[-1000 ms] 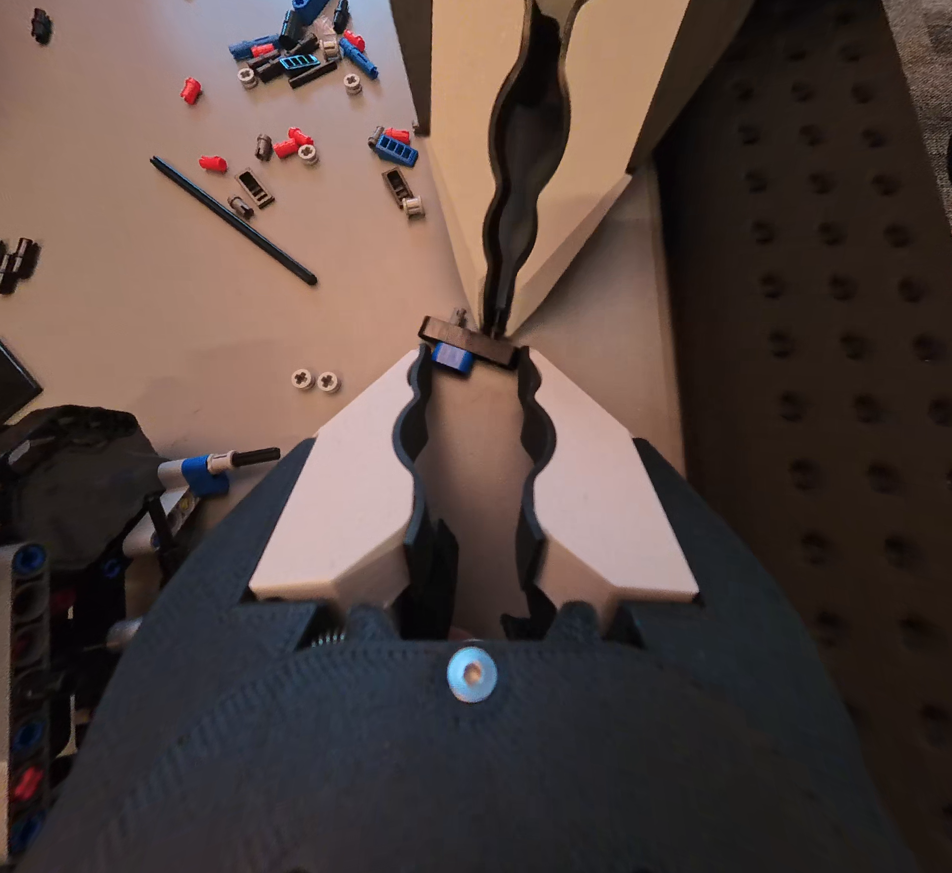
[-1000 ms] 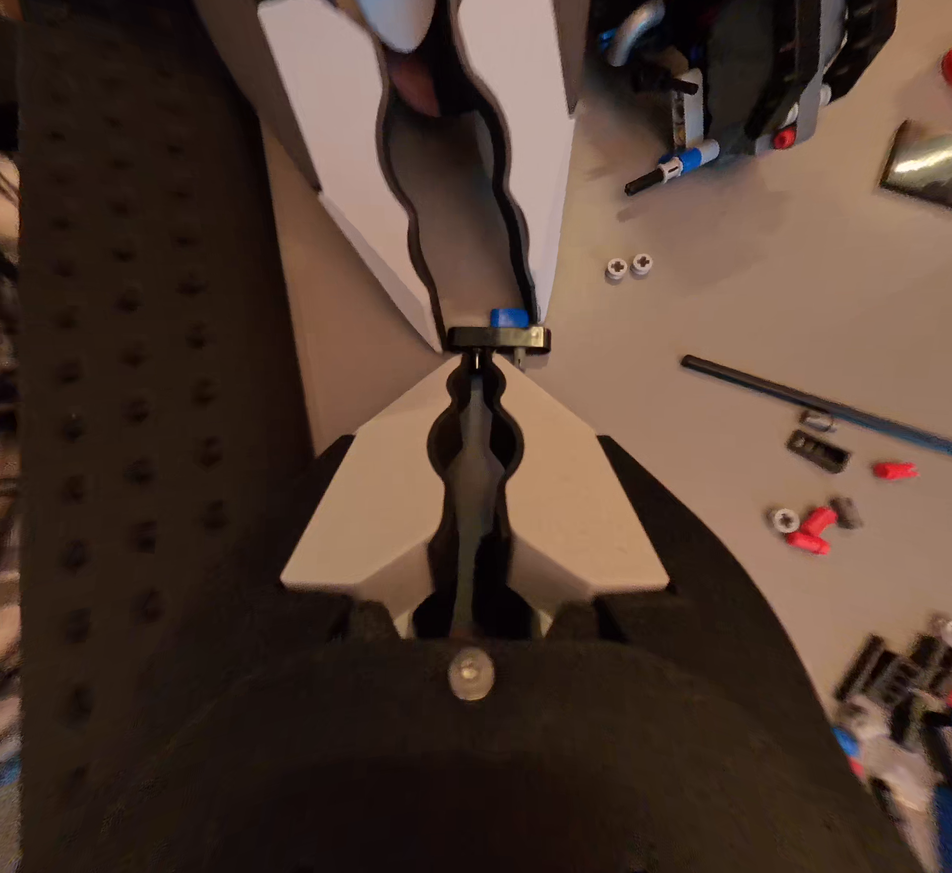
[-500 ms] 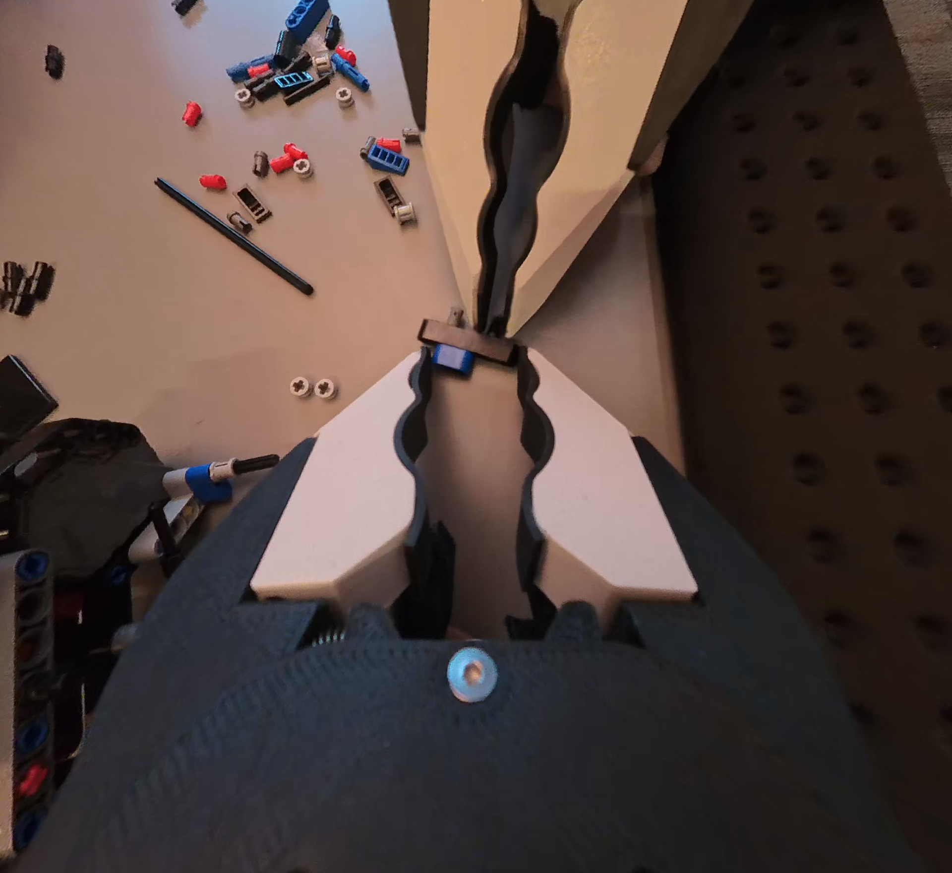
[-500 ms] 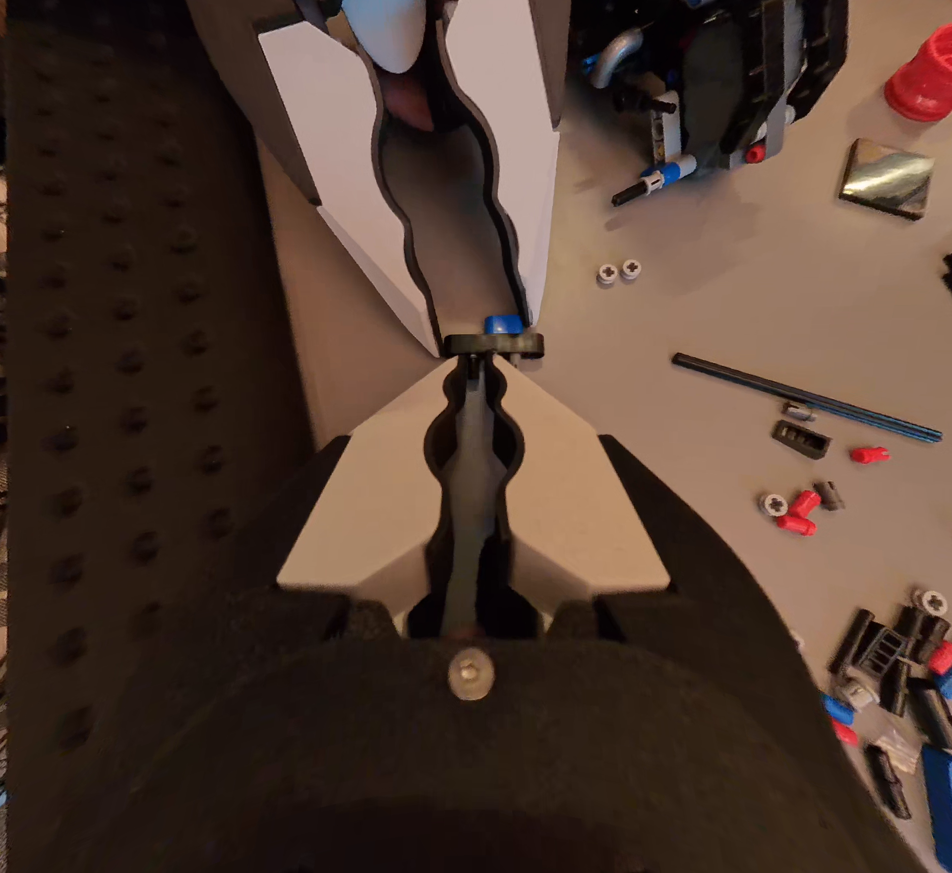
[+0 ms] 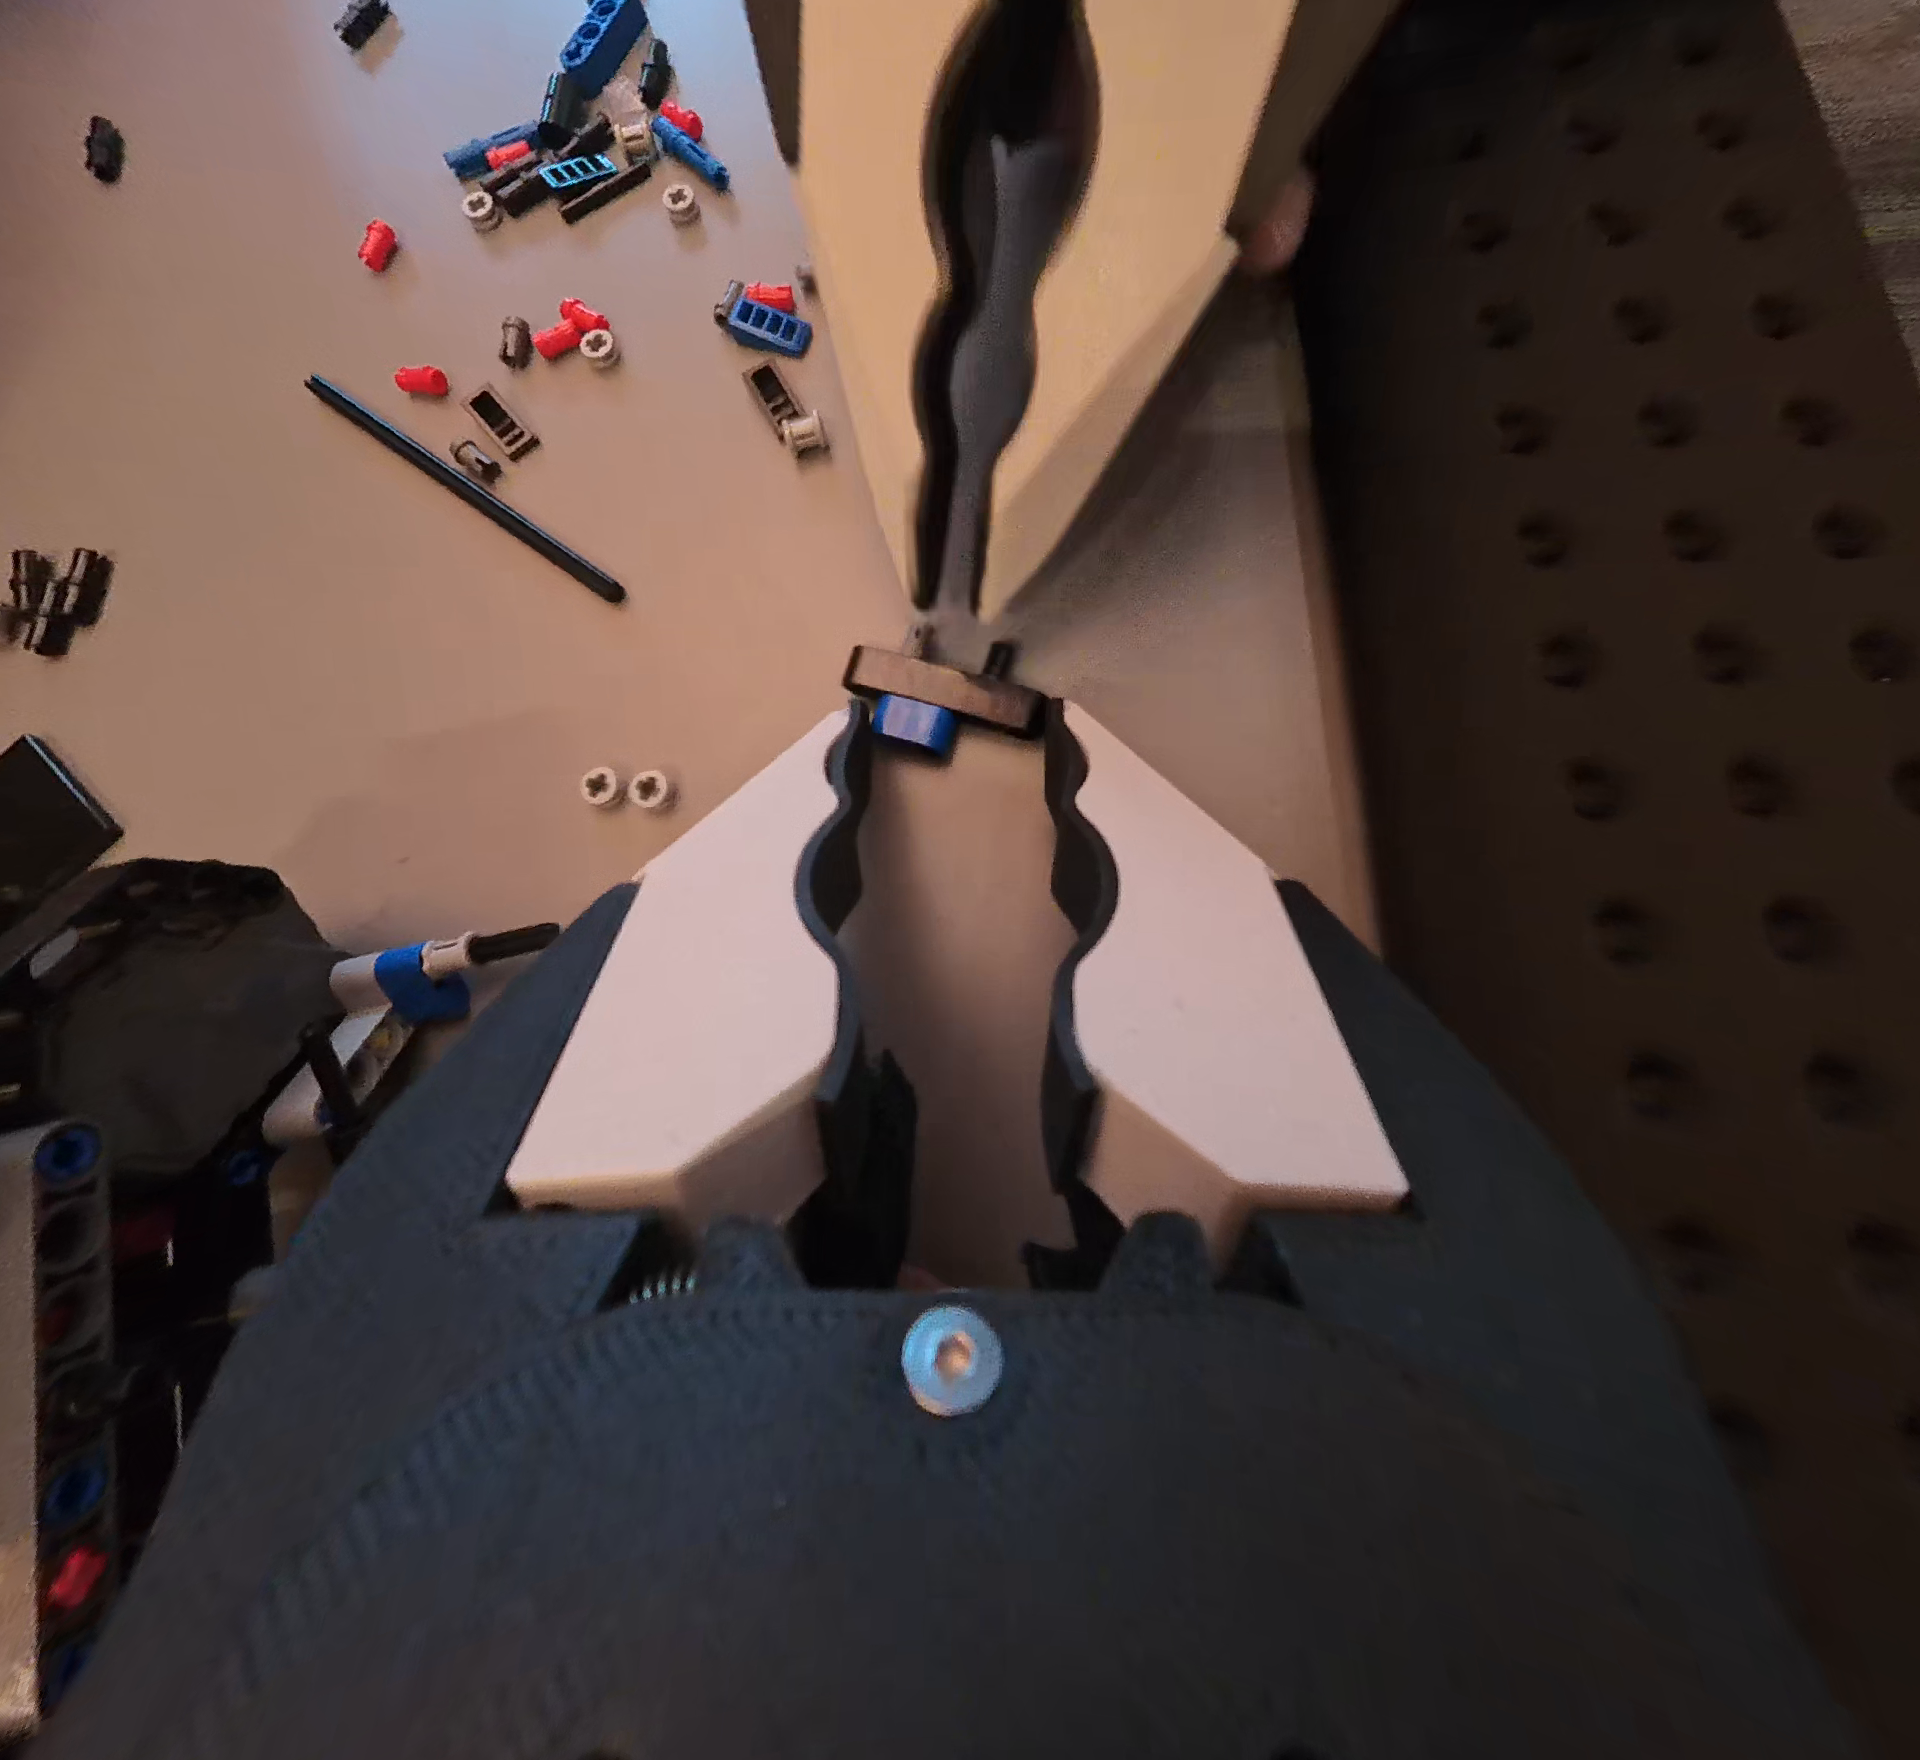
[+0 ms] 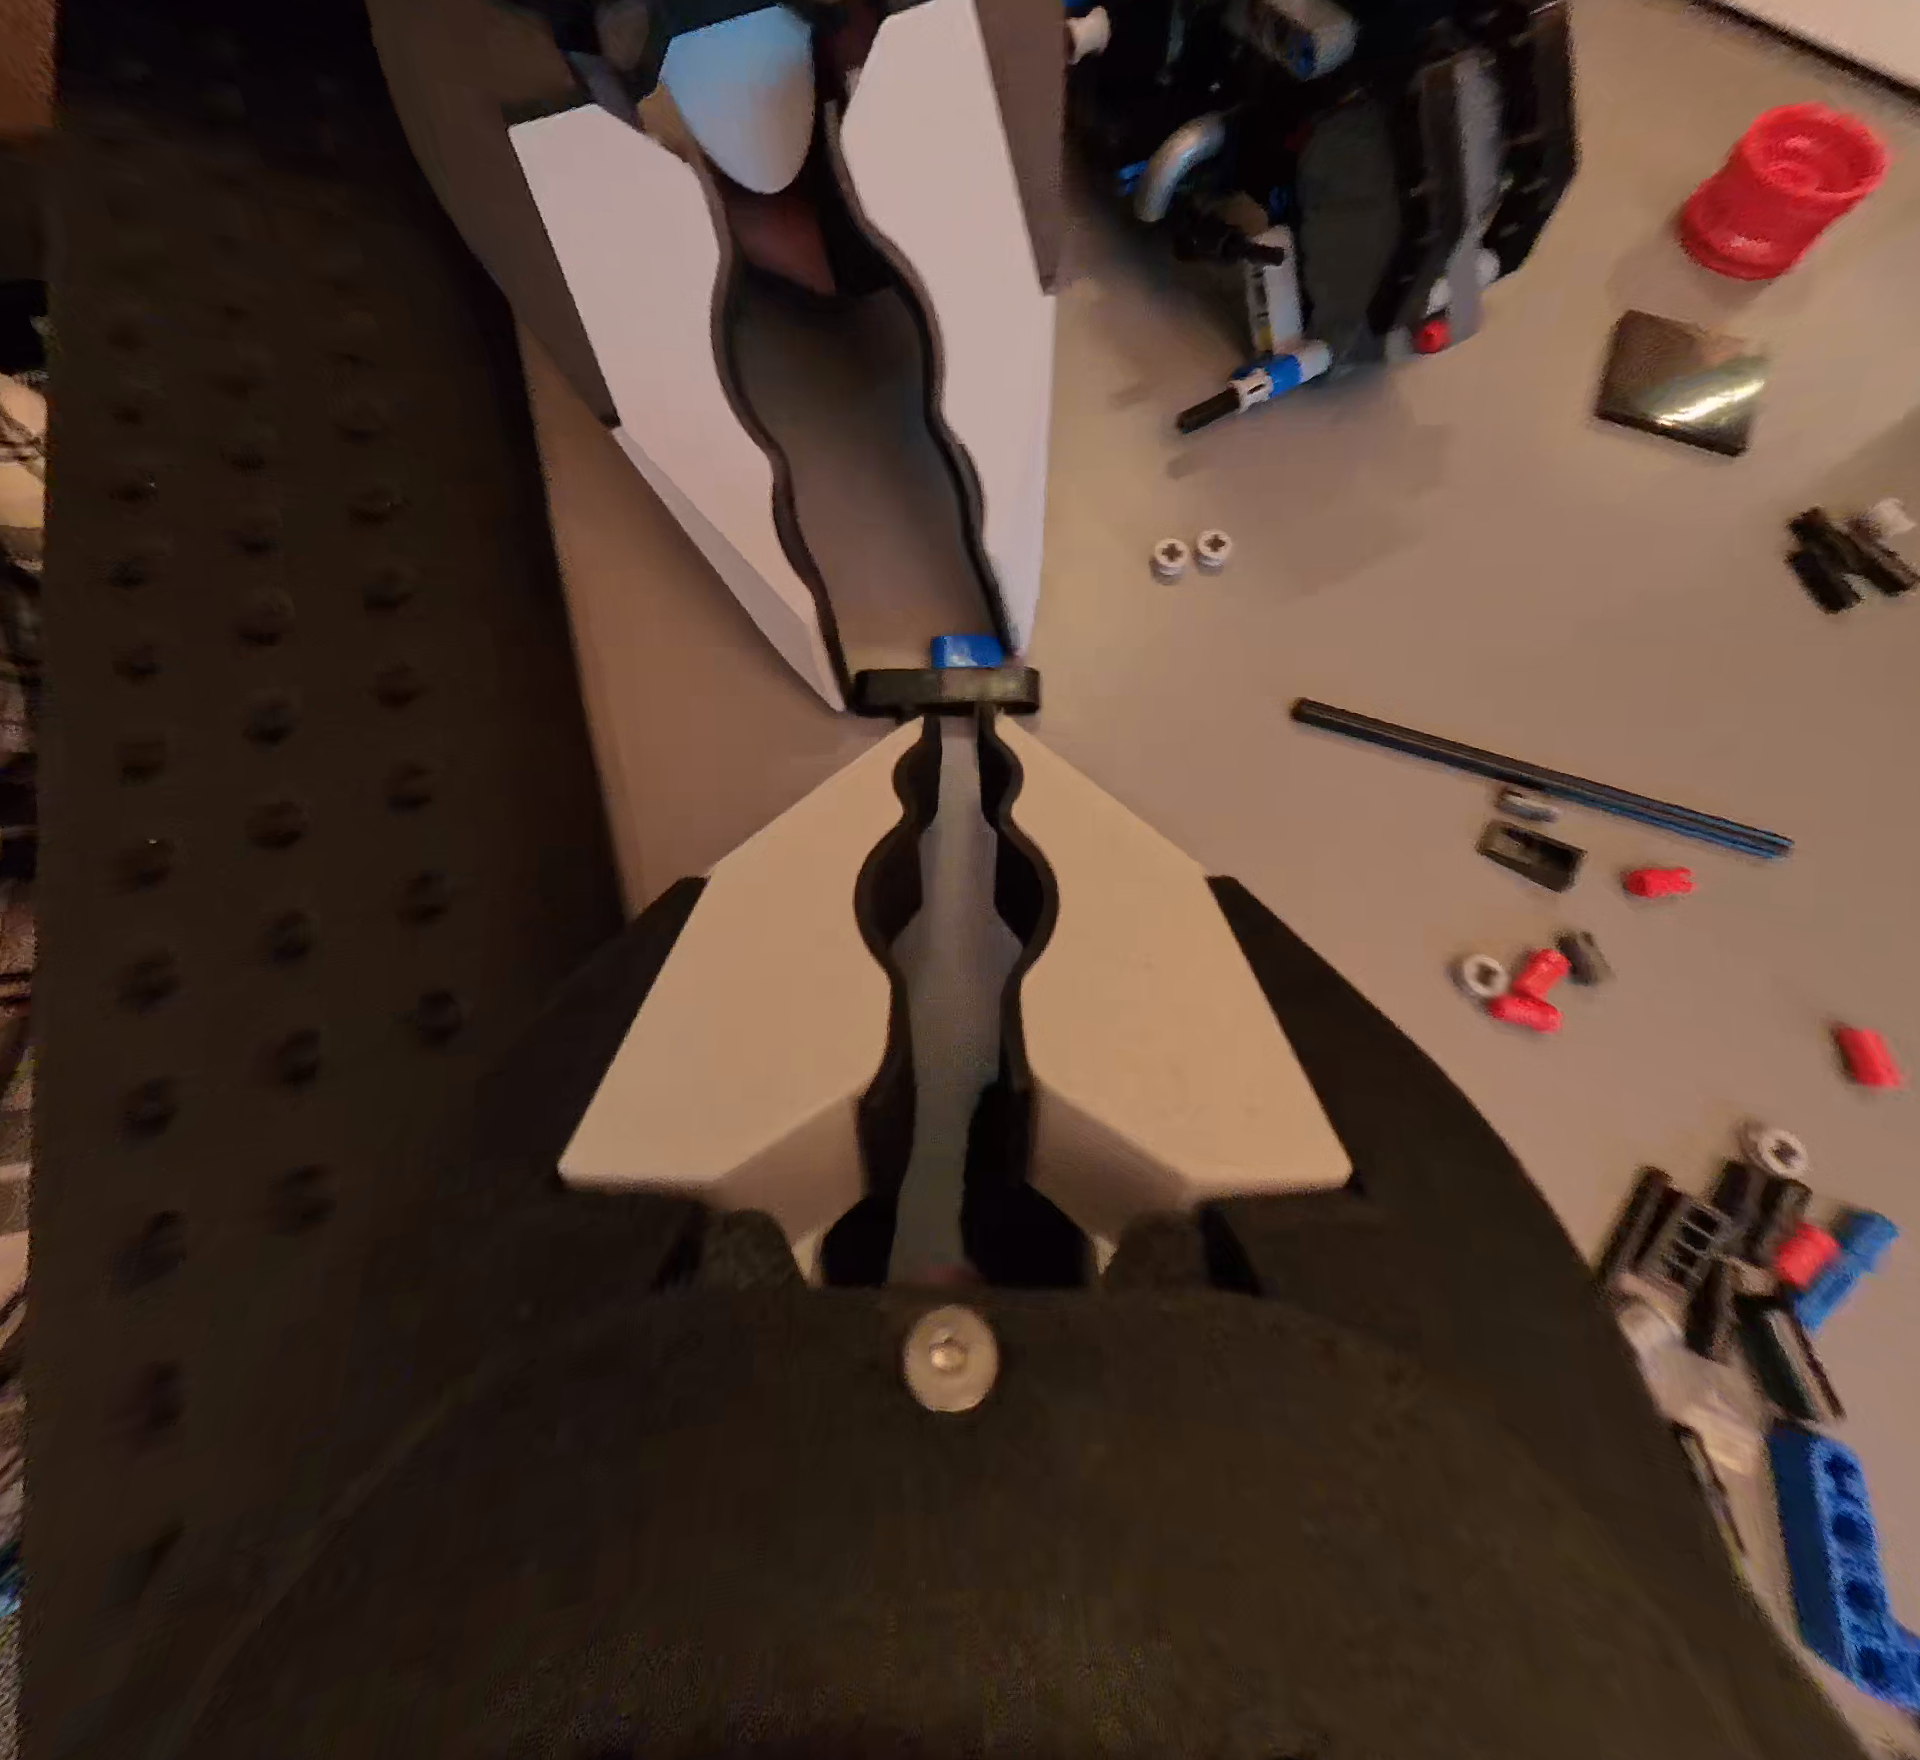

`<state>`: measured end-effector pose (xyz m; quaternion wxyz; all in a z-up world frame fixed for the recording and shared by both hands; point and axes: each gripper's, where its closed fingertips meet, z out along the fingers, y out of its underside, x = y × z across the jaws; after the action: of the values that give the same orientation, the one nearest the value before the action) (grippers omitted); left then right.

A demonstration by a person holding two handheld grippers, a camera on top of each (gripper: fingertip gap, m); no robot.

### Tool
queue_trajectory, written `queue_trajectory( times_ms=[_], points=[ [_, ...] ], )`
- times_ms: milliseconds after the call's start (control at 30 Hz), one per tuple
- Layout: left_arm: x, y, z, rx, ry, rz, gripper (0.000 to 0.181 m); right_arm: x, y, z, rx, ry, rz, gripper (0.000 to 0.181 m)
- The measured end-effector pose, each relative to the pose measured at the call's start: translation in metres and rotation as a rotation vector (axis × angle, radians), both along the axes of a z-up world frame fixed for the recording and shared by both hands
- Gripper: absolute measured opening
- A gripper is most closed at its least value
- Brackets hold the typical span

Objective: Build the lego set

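Observation:
My left gripper (image 5: 948, 723) is shut on a short black beam (image 5: 940, 690), held crosswise at its tips above the table. A blue pin (image 5: 912, 725) sticks out of the beam toward me. Two small pins (image 5: 997, 656) stick out of its far side. My right gripper (image 6: 953, 734) faces the left one, jaws almost closed to a narrow slit, tips right at the beam (image 6: 945, 687). I cannot tell whether it pinches a pin. It shows from above in the left wrist view (image 5: 948, 604).
A partly built dark model (image 6: 1371, 131) stands beside the left gripper. Loose red, blue and black parts (image 5: 592, 141), a long black axle (image 5: 462, 489) and two grey bushes (image 5: 623, 788) lie on the table. A red hub (image 6: 1782, 188) lies farther off. A dark pegboard mat (image 5: 1662, 775) borders the table.
The right gripper's tips have drawn back a little from the beam and shifted sideways, uncovering a black pin on its far side. The left gripper still holds the beam.

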<state>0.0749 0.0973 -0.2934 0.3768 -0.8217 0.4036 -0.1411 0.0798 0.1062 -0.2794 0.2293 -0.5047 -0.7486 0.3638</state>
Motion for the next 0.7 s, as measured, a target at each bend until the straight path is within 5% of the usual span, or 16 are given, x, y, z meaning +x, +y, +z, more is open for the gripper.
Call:
queue_trajectory(
  times_ms=[433, 567, 700],
  points=[
    [-0.005, -0.006, 0.010, 0.053, 0.073, -0.041, 0.047, -0.005, 0.017, 0.012, 0.107, 0.011, -0.015, 0.015],
    [-0.012, -0.007, 0.051, 0.182, 0.102, -0.045, 0.045, -0.013, 0.028, 0.041, 0.145, 0.081, -0.044, 0.025],
    [-0.056, 0.008, 0.116, 0.373, 0.193, 0.079, 0.041, -0.033, 0.049, 0.087, 0.247, 0.172, -0.074, 0.038]
  ],
)
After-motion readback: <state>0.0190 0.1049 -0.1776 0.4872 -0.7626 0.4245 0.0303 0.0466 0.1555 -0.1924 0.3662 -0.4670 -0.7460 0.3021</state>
